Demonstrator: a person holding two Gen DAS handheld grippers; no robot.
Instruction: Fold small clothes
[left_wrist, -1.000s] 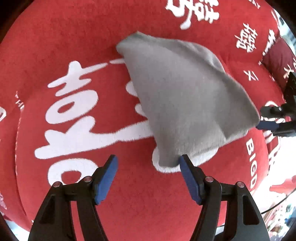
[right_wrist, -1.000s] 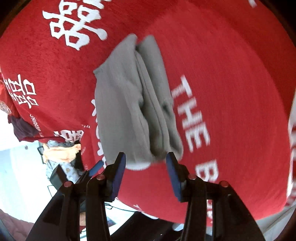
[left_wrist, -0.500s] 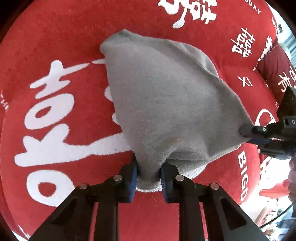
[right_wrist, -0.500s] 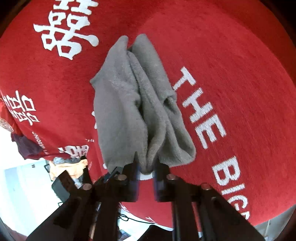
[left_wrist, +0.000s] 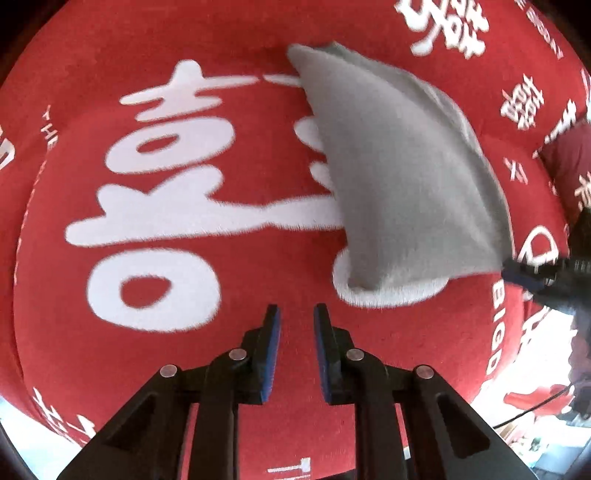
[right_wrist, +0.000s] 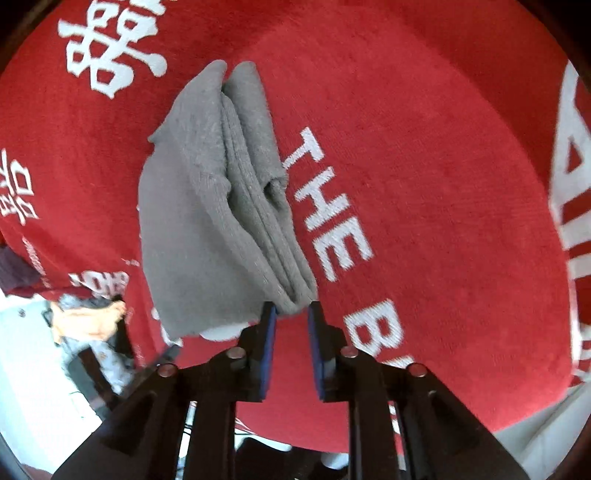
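The fold looks nearly finished. The left claw (left_wrist: 295, 319) hangs narrowed and empty beside the gray cloth (left_wrist: 399, 166); the right claw (right_wrist: 291, 314) is easing apart with the bundled corner between its pads. Next, probably withdraw cleanly (without dragging layers). The folded, fuzzy cloth lies on the red blanket (right_wrist: 424, 147).

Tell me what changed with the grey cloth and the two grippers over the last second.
The left gripper closed on the grey cloth, then lost its corner and now stands beside it, jaws narrow and empty. The right gripper closed on its corner; its jaws are reopening. The cloth stayed on the red blanket.
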